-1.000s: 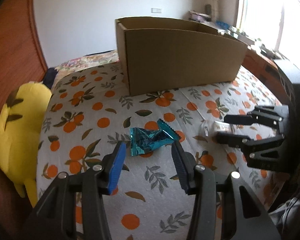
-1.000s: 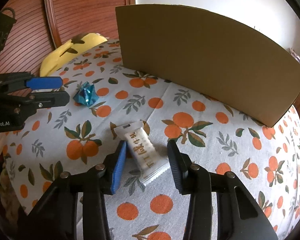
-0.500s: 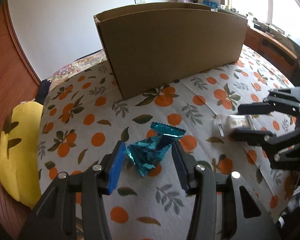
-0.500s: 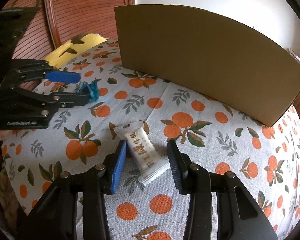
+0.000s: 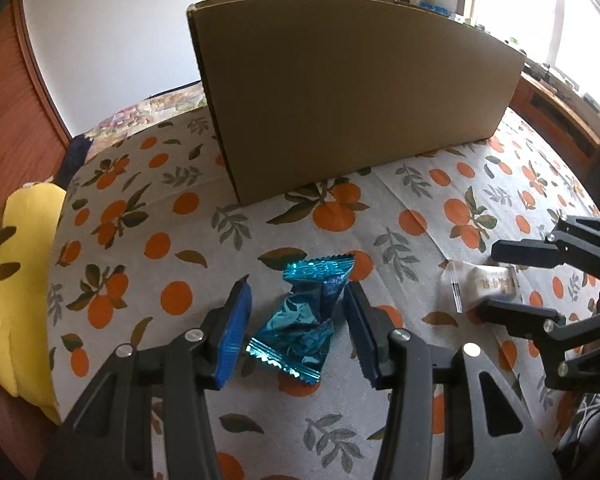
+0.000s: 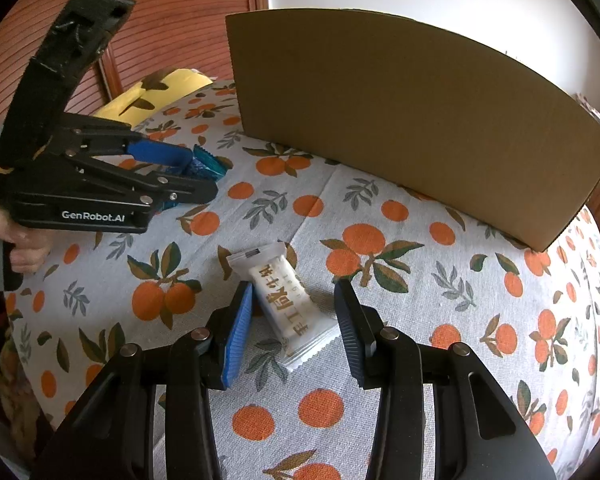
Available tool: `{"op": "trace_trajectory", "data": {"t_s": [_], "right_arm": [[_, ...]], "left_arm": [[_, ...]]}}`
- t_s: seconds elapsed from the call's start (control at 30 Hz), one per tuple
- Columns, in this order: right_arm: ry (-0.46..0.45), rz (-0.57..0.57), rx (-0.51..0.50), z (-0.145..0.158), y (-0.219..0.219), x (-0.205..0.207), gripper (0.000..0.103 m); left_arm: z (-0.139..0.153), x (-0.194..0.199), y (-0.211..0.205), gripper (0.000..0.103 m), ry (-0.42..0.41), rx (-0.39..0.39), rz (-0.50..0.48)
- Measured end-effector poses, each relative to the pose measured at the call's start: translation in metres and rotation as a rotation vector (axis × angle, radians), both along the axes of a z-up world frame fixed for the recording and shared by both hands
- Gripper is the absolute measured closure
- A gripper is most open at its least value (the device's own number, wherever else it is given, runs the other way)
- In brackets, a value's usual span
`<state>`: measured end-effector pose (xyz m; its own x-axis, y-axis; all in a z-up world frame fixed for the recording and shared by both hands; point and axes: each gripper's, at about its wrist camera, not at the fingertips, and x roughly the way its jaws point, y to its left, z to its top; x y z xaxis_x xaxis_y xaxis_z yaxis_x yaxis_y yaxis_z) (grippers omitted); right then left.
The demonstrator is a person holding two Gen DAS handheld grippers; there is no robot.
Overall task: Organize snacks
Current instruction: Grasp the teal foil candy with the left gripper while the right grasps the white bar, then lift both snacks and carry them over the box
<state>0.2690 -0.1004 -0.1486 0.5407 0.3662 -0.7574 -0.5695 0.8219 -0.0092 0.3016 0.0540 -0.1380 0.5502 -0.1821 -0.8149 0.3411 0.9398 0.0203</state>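
Note:
A crumpled blue foil snack packet [image 5: 304,316] lies on the orange-print tablecloth [image 5: 172,240]. My left gripper [image 5: 296,308] is open with its fingers either side of the packet, not closed on it. A white snack bar with brown lettering [image 6: 286,304] lies between the open fingers of my right gripper [image 6: 294,300]. The right gripper also shows in the left wrist view [image 5: 496,276], around the white bar [image 5: 488,284]. The left gripper shows in the right wrist view [image 6: 192,174], with the blue packet [image 6: 206,162] at its tips. A tall open cardboard box [image 5: 352,104] stands behind both snacks.
A yellow plush toy [image 5: 12,288] lies off the table's left edge by a wooden slatted wall [image 6: 160,20]. A wooden sill with small items [image 5: 556,92] and a bright window are at the right. The box wall [image 6: 412,132] is close ahead of the right gripper.
My left gripper has moved forward and down, so the blue packet now sits between its fingers. The right gripper has stayed around the white bar.

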Motion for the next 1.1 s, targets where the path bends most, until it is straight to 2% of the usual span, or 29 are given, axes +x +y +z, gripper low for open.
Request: {"op": "trace_trajectory", "data": {"t_s": [0.4,0.47,0.57,0.63,0.87,1.1], "right_arm": [[0.001,0.001,0.001,0.0,-0.001,0.0,0.062],[0.0,-0.003,0.0,0.0,-0.001,0.0,0.062],[0.003,-0.004,0.004,0.001,-0.001,0.001,0.062],[0.004,-0.005,0.007,0.001,-0.002,0.002,0.062],[0.004,-0.026,0.015,0.001,-0.003,0.003,0.066],[0.015,-0.033,0.04,0.001,-0.006,0.006,0.069]], "left_arm": [[-0.004,-0.014,0.0,0.057,-0.047,-0.033,0.052],[-0.004,-0.016,0.002,0.069,-0.053,-0.032,0.062],[-0.004,-0.019,0.003,0.074,-0.042,-0.051,0.085],[-0.003,-0.023,0.001,0.074,-0.032,-0.074,0.089],[0.001,-0.037,-0.002,0.074,-0.025,-0.078,0.121],[0.023,-0.055,-0.008,0.074,-0.049,-0.077,0.125]]}}
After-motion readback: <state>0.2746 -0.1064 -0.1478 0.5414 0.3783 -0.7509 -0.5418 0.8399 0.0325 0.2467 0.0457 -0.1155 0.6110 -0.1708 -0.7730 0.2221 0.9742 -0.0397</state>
